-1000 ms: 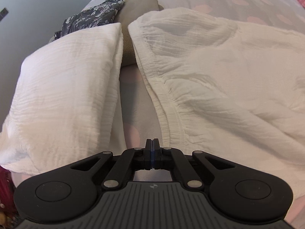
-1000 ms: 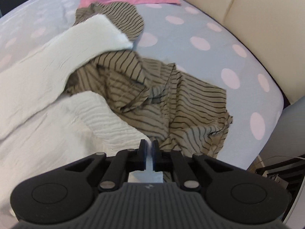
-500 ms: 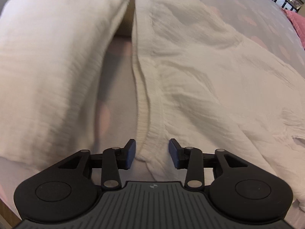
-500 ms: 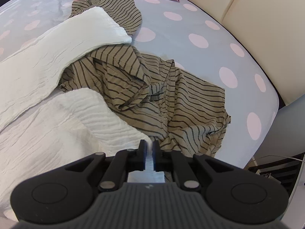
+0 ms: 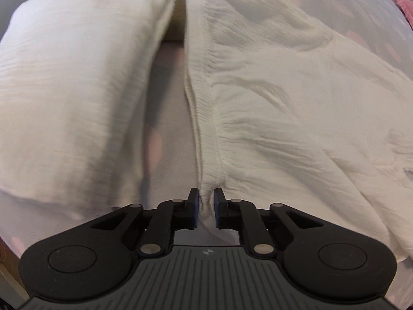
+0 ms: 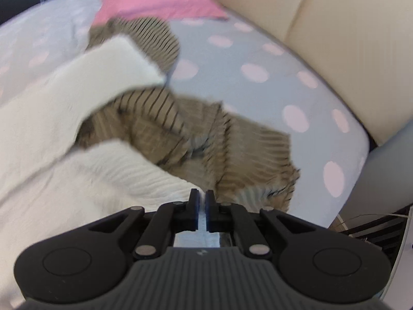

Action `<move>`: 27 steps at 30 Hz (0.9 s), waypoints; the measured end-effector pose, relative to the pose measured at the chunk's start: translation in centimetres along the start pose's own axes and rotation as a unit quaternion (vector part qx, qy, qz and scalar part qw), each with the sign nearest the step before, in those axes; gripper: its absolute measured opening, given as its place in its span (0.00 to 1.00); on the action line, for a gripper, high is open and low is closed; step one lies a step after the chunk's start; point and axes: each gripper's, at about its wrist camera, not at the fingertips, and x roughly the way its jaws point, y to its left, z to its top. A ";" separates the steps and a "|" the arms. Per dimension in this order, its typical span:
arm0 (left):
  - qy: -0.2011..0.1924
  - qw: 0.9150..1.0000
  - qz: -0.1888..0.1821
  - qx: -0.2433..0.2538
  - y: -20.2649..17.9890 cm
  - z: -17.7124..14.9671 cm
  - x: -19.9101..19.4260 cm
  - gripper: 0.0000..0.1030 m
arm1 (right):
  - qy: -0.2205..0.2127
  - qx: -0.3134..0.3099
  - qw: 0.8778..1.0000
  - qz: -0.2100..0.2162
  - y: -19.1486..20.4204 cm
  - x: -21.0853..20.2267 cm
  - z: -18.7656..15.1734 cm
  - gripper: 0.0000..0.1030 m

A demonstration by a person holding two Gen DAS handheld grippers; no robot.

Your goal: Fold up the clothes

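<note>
- The left gripper [image 5: 206, 201] is closing its jaws on the gathered waistband of the white garment [image 5: 284, 90], which lies spread on the dotted bedsheet [image 5: 170, 139].
- A folded white cloth [image 5: 72, 77] lies just beside it, apart.
- The right gripper [image 6: 202, 206] is clenched on an edge of white fabric [image 6: 90, 186], beside a striped brown garment [image 6: 232, 149].
</note>
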 end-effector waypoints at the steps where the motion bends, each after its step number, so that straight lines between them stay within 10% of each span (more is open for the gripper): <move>1: -0.003 1.000 0.001 -0.008 0.7 0.3 -0.6 0.09 | -0.016 0.017 1.000 -0.007 -0.5 -0.5 0.4 0.05; 7: -0.031 0.997 0.066 -0.015 3.1 1.4 -2.4 0.08 | -0.119 0.066 0.988 -0.068 -2.5 -1.8 2.5 0.05; 14: -0.024 0.995 0.098 0.010 2.8 1.9 -1.5 0.10 | -0.113 0.036 0.988 -0.099 -1.2 0.4 3.8 0.07; 17: -0.059 0.992 0.102 0.035 1.9 2.0 -2.2 0.13 | -0.121 -0.001 0.987 -0.110 0.0 0.4 3.7 0.25; 27: -0.220 0.956 0.056 0.184 -4.5 0.3 -6.8 0.26 | -0.161 -0.081 0.983 -0.026 1.1 -2.0 1.5 0.26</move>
